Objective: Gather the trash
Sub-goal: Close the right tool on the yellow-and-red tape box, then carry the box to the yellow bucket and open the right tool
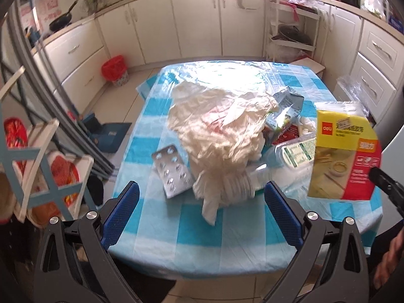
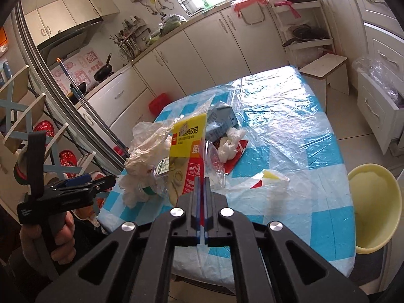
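- Yellow-and-red cardboard tape package, flat and stiff, stands on edge in the right claw, whose blue pads are clenched on its lower red corner; its long axis runs up and away from the claw.
- Crinkled, translucent cream plastic bag lies heaped on the table, straight ahead of the left claw, which is released, jaws wide, and is the nearer one.
- Silver foil blister pack, flat and dimpled, rests just left of the bag, its long axis slanting toward the left claw.
- Clear plastic bottle, a grey-blue carton and white crumpled tissue crowd together behind the package.
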